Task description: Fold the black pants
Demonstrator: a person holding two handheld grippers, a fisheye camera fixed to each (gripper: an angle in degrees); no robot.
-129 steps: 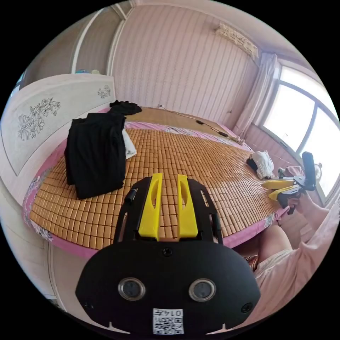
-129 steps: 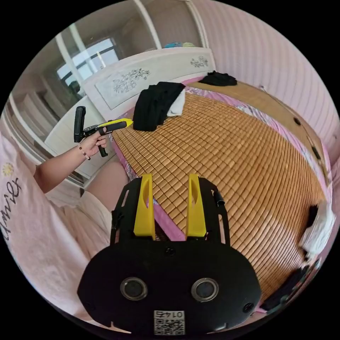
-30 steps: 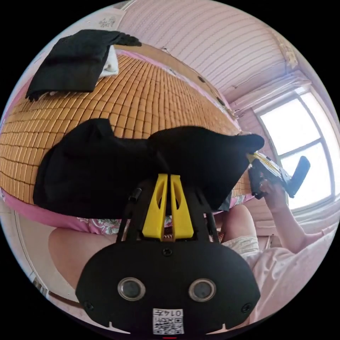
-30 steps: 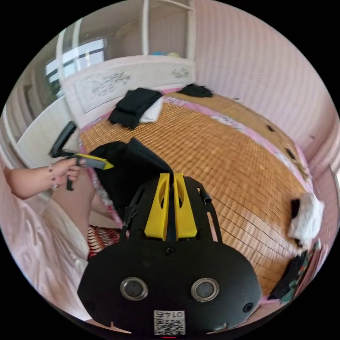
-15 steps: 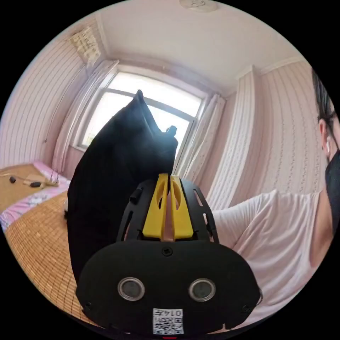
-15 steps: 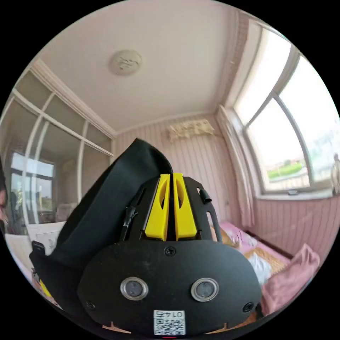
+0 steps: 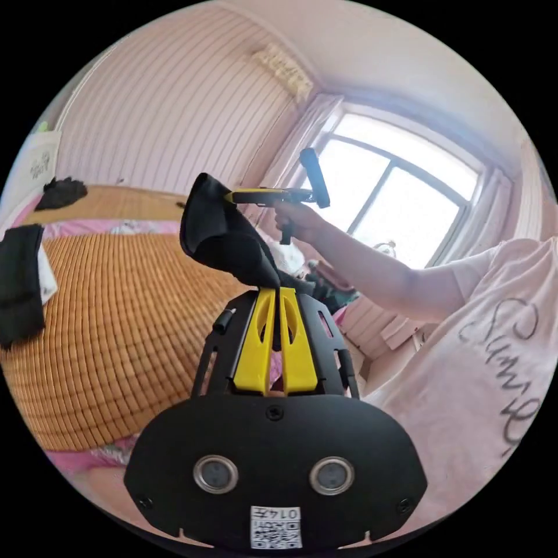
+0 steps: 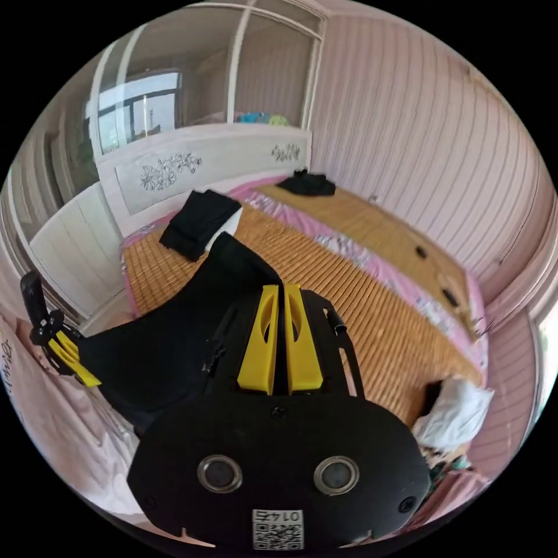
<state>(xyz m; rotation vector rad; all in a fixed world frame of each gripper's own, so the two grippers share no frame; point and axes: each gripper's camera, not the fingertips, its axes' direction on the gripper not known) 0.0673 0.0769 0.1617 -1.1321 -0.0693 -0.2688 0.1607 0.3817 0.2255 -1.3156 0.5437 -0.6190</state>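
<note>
Two claws, both clamped on the same black fabric pants (image 7: 224,238), which hang stretched in the air between them above the near edge of the bed.

Left claw (image 7: 274,293): yellow jaws nearly closed, black cloth pinched between the tips, in the left gripper view. Cloth rises from there up to the right claw (image 7: 232,197), seen side-on, held by a hand (image 7: 296,221) with its yellow jaws biting the top corner of the pants. Arm and a pale pink printed T-shirt (image 7: 482,360) of the person sit on that view's right side.

Right gripper view: right claw (image 8: 278,290) has its jaws tight together with a thin strip of black fabric between them. Pants (image 8: 174,337) spread from there across to the left claw (image 8: 72,357) at that view's left edge, yellow jaws against the cloth's far corner.

Bed is covered by a woven tan bamboo mat (image 8: 360,308) over a pink floral sheet (image 8: 349,250). Folded black garment stack (image 8: 197,224) with something white under it lies on the mat near the white headboard with flower drawing (image 8: 192,165). Another small black garment (image 8: 305,183) sits further back by the striped pink wall. White crumpled bundle of cloth (image 8: 456,412) lies at the mat's end towards the window. Bright window (image 7: 401,197) with pale curtains shows in the left gripper view.
</note>
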